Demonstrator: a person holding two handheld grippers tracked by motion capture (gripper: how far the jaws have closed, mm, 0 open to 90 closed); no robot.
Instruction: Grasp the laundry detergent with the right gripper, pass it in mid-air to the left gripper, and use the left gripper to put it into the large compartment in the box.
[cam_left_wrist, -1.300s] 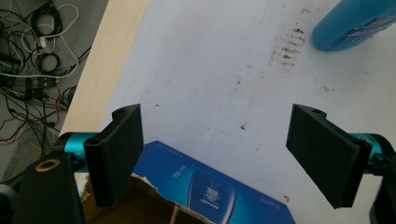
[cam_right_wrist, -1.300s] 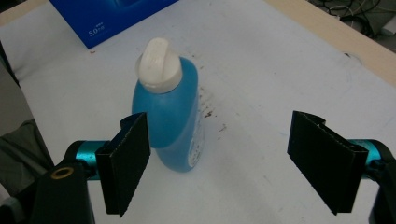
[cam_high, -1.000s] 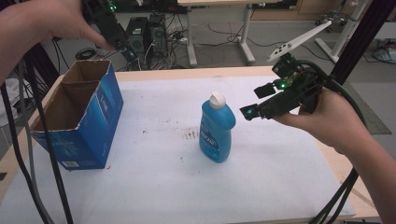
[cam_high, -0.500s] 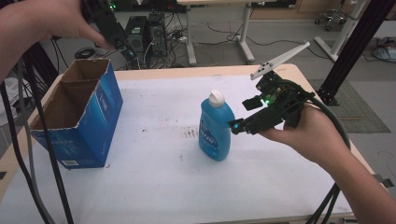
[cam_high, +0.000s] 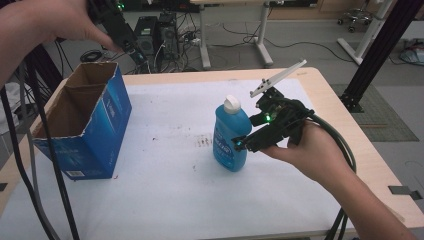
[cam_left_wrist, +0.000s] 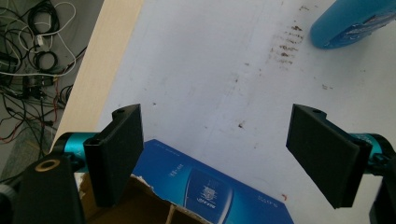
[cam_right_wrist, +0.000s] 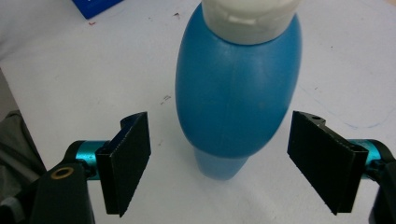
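A blue bottle (cam_high: 230, 140) with a white cap (cam_high: 231, 104) stands upright in the middle of the white-covered table (cam_high: 165, 190). My right gripper (cam_high: 248, 133) reaches in from the right at mid-height and is open. In the right gripper view its jaws flank the bottle (cam_right_wrist: 236, 93) without touching it, and my right gripper (cam_right_wrist: 219, 163) holds nothing. An open blue cardboard box (cam_high: 107, 130) stands at the table's left. My left gripper (cam_high: 131, 46) hovers high above the box's far end. It is open and empty (cam_left_wrist: 219, 154), looking down on the box (cam_left_wrist: 210, 191) and the bottle's base (cam_left_wrist: 350, 23).
Brown stains (cam_high: 202, 141) mark the white sheet left of the bottle. Black cables (cam_high: 30, 150) hang down at the left edge. Computer towers (cam_high: 150, 35) and wires lie on the floor behind the table. A black frame post (cam_high: 380, 50) stands at the right.
My right gripper has moved left and down to the bottle, so its open jaws now sit either side of it. The left gripper, the box and the bottle have stayed in place.
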